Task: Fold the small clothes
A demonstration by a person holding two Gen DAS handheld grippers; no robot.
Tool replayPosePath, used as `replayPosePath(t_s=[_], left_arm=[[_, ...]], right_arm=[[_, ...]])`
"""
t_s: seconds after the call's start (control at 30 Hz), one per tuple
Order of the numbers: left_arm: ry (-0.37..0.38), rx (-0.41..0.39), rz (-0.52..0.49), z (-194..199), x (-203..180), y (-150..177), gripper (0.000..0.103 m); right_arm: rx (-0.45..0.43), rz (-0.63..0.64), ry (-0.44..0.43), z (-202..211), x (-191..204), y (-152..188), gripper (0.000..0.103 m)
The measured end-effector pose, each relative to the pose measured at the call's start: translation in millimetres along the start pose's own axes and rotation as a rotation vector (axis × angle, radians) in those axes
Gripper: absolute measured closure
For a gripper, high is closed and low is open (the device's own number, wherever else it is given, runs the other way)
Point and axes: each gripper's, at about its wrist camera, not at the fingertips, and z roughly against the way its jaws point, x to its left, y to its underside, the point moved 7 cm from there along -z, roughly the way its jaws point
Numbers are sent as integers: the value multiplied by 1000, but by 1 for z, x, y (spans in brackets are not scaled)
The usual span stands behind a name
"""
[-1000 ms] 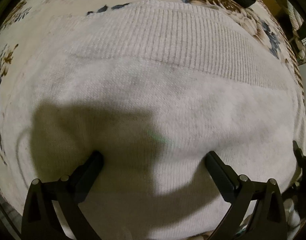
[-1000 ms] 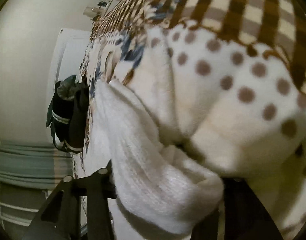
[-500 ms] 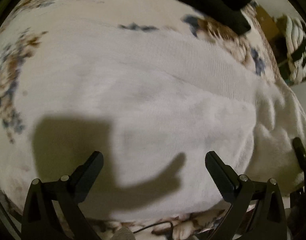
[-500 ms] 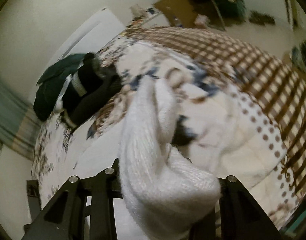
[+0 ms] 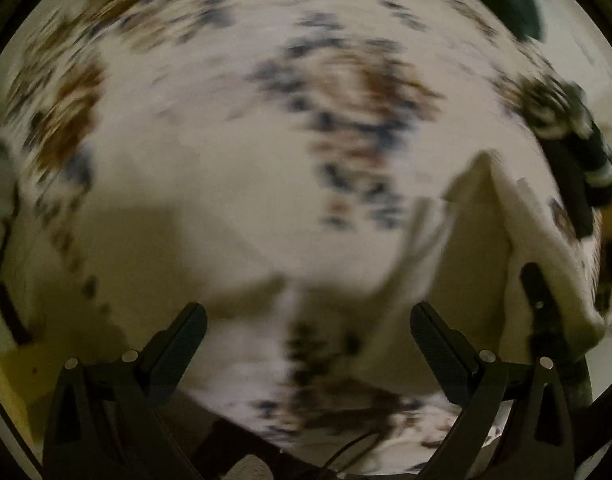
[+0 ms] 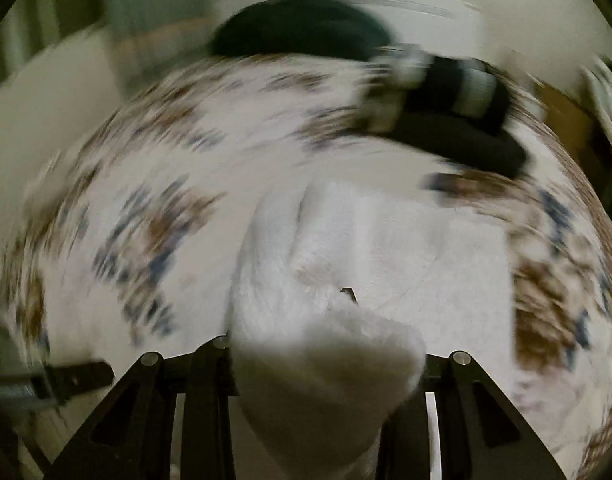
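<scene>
Right wrist: my right gripper clamps white sweater; left gripper fingers apart, over floral bedspread.

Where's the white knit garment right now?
The white knit garment is bunched in the right gripper, low centre of the right wrist view, trailing onto the floral bedspread below the black socks.

Between the black fingers bunches a fluffy white garment, plain and unpatterned. Beneath it the bedspread is cream with brown and navy floral blotches. Beyond the fingers lies a black sock with white stripes, and behind it a dark green cloth.
</scene>
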Motion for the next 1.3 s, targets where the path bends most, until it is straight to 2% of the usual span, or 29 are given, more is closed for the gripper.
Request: replayPosePath(t_s=[0.03, 0.17, 0.23, 0.27, 0.3, 0.37, 0.4, 0.43, 0.5, 0.53, 0.67, 0.77, 0.83, 0.87, 0.9, 0.93, 0.97, 1.03, 1.1, 1.2, 1.3], left_arm=[[-8, 4, 32, -2, 17, 1, 0], [-26, 11, 88, -9, 46, 9, 0], [-15, 20, 98, -8, 58, 15, 0], [-7, 24, 98, -8, 58, 18, 0], [-1, 26, 96, -7, 58, 21, 0], [16, 27, 81, -2, 54, 28, 0], [27, 27, 77, 4, 53, 32, 0], [54, 30, 72, 9, 45, 37, 0], [115, 40, 69, 13, 27, 45, 0], [158, 47, 76, 13, 9, 49, 0], [279, 71, 120, 2, -47, 57, 0], [318, 72, 197, -17, -76, 58, 0], [317, 72, 319, -36, -77, 58, 0], [318, 63, 378, -43, -74, 57, 9], [318, 51, 428, -47, -70, 58, 22], [342, 30, 472, -50, -68, 58, 70], [382, 13, 490, -49, -70, 57, 88], [370, -78, 494, -32, -66, 56, 91], [355, -120, 482, -20, -62, 58, 91], [380, -58, 549, -43, -52, 69, 85], [422, -45, 632, -48, -46, 80, 54]], right_arm=[[21, 63, 2, -7, 24, 9, 67], [93, 112, -6, -28, 53, 33, 67], [150, 101, -37, -32, 58, 38, 59], [180, 65, -93, -31, 56, 36, 47], [216, 20, -191, -28, 54, 34, 34], [301, -116, -424, -14, 42, 26, 31], [338, -190, -510, -8, 31, 22, 29], [356, -268, -549, 0, 13, 16, 26], [357, -381, -551, 14, -35, 6, 20], [360, -407, -531, 17, -54, 3, 20], [360, -453, -393, 24, -144, -4, 14], [380, -470, -337, 13, -189, -2, 14], [400, -475, -335, -2, -209, -1, 14], [416, -471, -331, -12, -215, -1, 14], [434, -472, -330, -20, -221, 0, 14], [454, -476, -342, -28, -225, 2, 14], [472, -478, -359, -35, -227, 3, 14], [502, -457, -382, -46, -229, 4, 14], [524, -407, -384, -57, -229, 3, 14], [544, -344, -413, -70, -228, 1, 14], [560, -317, -447, -82, -232, -4, 14]])
